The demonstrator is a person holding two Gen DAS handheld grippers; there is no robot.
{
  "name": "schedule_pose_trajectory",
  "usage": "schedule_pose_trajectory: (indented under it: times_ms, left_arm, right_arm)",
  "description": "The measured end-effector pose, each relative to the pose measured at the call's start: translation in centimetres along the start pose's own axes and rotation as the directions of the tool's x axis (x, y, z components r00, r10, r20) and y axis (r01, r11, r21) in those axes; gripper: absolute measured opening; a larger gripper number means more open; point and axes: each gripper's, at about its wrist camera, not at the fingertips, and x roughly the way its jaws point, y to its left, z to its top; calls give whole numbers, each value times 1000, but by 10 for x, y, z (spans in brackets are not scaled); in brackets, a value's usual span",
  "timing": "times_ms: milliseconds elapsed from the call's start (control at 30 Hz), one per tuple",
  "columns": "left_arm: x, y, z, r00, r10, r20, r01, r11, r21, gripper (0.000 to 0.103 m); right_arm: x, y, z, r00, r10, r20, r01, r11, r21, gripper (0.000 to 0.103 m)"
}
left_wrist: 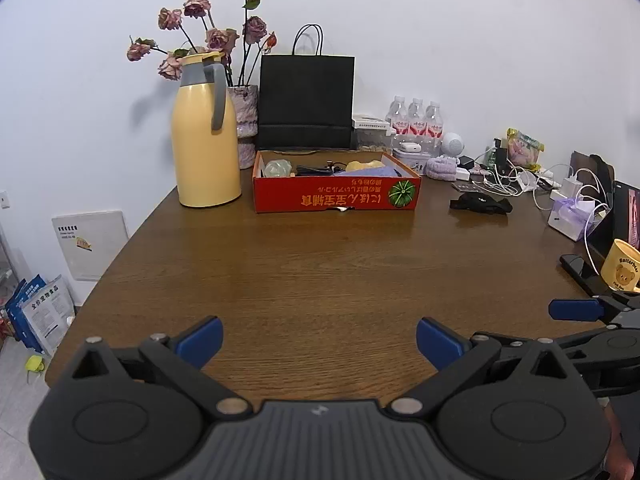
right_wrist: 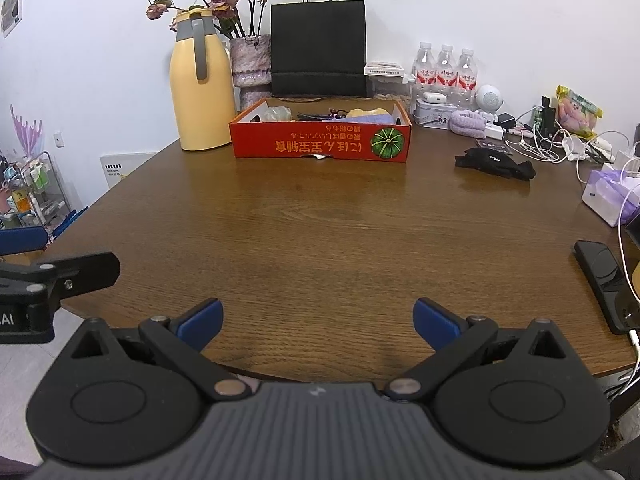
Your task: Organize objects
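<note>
Nearest the left wrist camera is the left gripper (left_wrist: 319, 340), its blue-padded fingers (left_wrist: 202, 340) spread wide with only bare wooden table (left_wrist: 320, 272) between them; it grips nothing. At 12 o'clock across the table stands the red cardboard box (left_wrist: 336, 196), already holding a pale green object, black cable, something yellow and a purple cloth. A yellow thermos jug (left_wrist: 204, 140) stands at 11 o'clock just left of the box, with a vase of dried roses (left_wrist: 244, 120) and a black paper bag (left_wrist: 306, 102) behind. At 2 o'clock a black cloth item (left_wrist: 480, 203) lies loose on the wood. Only this view shows the yellow bear mug (left_wrist: 622, 270) at 3 o'clock and the blue packets on the floor at 9 o'clock.

In the right wrist view the right gripper (right_wrist: 318, 320) is likewise released, fingers (right_wrist: 434, 322) far apart over empty wood. The box (right_wrist: 320, 142) again sits at 12 o'clock, the black cloth item (right_wrist: 494, 163) at 2 o'clock. Only here appear a wire rack (right_wrist: 40, 192) at 9 o'clock and a black phone (right_wrist: 604, 276) at 3 o'clock.
</note>
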Motion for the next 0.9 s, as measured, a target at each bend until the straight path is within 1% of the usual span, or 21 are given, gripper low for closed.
schedule_pose_trajectory:
  times_ms: [900]
  left_arm:
    - [-1, 0, -3, 1000, 28, 10, -28, 999, 16, 103]
  right_arm:
    - [1, 0, -2, 1000, -6, 4, 6, 1000, -2, 103]
